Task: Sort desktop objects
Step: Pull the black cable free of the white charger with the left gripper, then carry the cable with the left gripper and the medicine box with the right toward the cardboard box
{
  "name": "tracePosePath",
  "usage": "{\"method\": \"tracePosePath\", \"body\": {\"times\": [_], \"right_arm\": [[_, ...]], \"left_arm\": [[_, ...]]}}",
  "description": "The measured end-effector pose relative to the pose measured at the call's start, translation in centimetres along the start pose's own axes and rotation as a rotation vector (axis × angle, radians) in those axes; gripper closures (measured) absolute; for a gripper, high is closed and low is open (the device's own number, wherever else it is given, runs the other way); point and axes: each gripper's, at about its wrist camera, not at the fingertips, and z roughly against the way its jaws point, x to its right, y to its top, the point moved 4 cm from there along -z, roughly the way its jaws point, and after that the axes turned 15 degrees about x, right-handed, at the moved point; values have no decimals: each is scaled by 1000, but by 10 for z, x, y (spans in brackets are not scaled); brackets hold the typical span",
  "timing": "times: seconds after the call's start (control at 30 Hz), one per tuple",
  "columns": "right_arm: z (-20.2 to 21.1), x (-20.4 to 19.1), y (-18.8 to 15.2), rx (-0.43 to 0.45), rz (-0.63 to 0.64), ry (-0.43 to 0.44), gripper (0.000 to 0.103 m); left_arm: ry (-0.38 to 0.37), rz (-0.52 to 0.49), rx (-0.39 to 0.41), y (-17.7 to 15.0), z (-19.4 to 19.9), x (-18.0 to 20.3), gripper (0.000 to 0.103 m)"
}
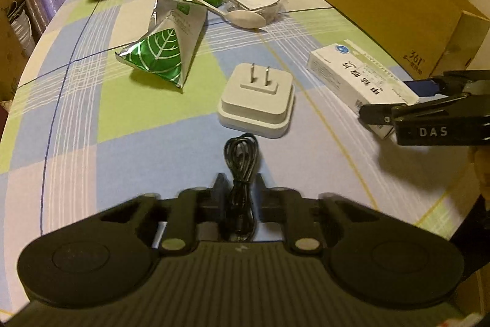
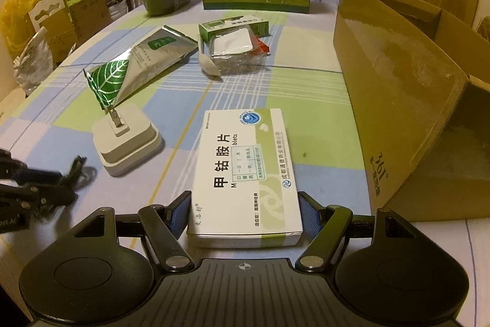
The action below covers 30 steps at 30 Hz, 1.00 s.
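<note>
Left tool (image 1: 239,183) pinching black cable (image 1: 241,167); right tool (image 2: 245,212) wide around medicine box (image 2: 245,170), contact unclear. Risks: cable slipping, box skewing.

Left gripper (image 1: 239,186): low over tabletop, fingers level and pointing forward, jaws narrowed onto coiled black cable (image 1: 241,173), pads pressing both sides of the bundle. Right gripper (image 2: 245,206): also low, jaws spread wide, blue-padded fingers (image 2: 180,215) flanking near end of white medicine box (image 2: 245,173); contact with box sides probably not made, edges blurred. Both grippers side by side, right one slightly ahead.
</note>
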Motion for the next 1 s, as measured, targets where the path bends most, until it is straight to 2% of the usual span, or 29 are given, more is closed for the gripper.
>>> {"method": "tracePosePath", "body": {"times": [0.1, 0.27, 0.4, 0.5, 0.6, 0.8, 1.0], "right_arm": [[0, 0, 1, 4, 1, 2, 34], [-2, 0, 0, -3, 6, 4, 34], [-4, 2, -2, -5, 8, 7, 34], [-6, 2, -1, -2, 8, 5, 33], [-10, 1, 2, 1, 3, 6, 33], [-21, -3, 7, -21, 35, -5, 35], [9, -3, 17, 33, 26, -9, 35]], "left_arm": [[-7, 17, 6, 0, 2, 4, 91], [1, -9, 21, 1, -2, 9, 91], [5, -23, 28, 2, -5, 10, 85], [1, -9, 26, 3, -7, 9, 85], [-4, 4, 21, 4, -8, 10, 92], [2, 4, 20, 5, -6, 14, 93], [-9, 10, 46, 13, 11, 18, 94]]}}
